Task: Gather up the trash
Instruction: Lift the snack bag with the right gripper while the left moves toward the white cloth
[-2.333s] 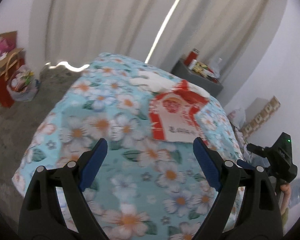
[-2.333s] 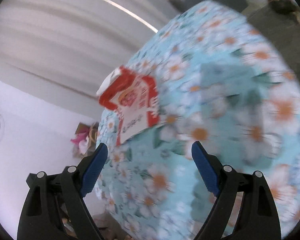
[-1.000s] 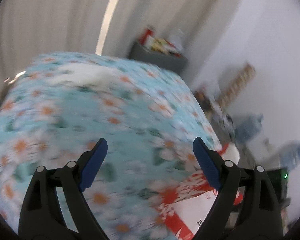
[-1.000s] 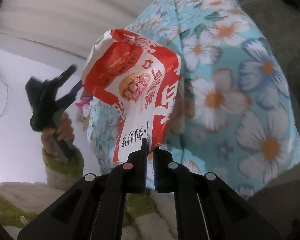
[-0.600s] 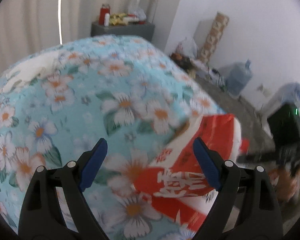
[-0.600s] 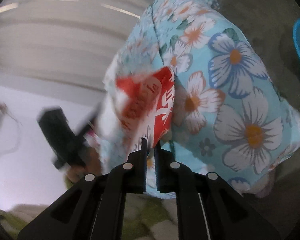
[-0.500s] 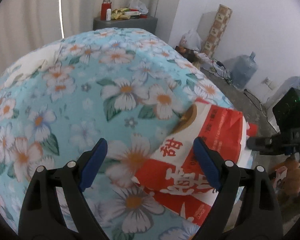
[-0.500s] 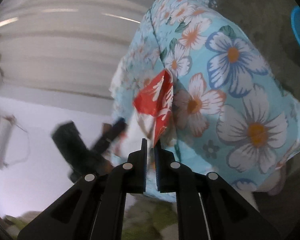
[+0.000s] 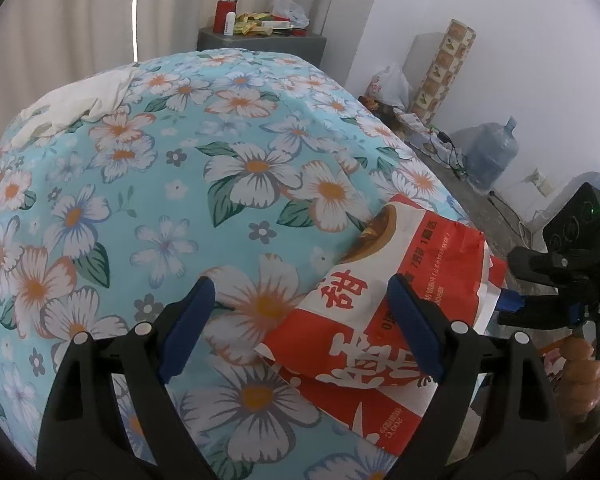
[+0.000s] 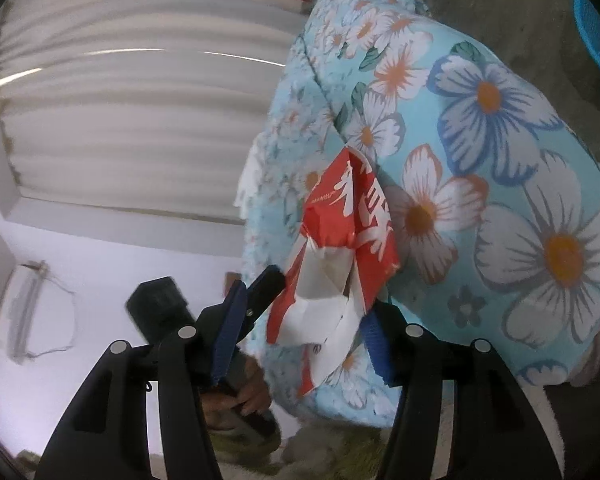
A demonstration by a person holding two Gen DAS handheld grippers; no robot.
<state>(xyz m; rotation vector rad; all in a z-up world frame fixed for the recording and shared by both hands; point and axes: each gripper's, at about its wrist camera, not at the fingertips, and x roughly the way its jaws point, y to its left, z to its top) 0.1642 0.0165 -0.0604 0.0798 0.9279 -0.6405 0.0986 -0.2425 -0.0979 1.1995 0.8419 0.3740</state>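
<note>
The red and white bag (image 9: 384, 320) lay at the flowered bed's (image 9: 160, 200) 4 o'clock edge. Left tool (image 9: 300, 332) stood apart. Only the right view showed the right tool (image 10: 304, 340) opening around the bag's corner.

Left gripper (image 9: 300, 320), jaws spread wide, angled downward; right gripper (image 10: 300, 336), jaws opening, pads clear of what lies between them; a hand (image 10: 240, 396) grips the left gripper's handle

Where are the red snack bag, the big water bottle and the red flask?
red snack bag (image 9: 364, 332), left wrist view, its printed front.
big water bottle (image 9: 492, 156), left wrist view, its blue body.
red flask (image 9: 224, 16), left wrist view, its side.
</note>
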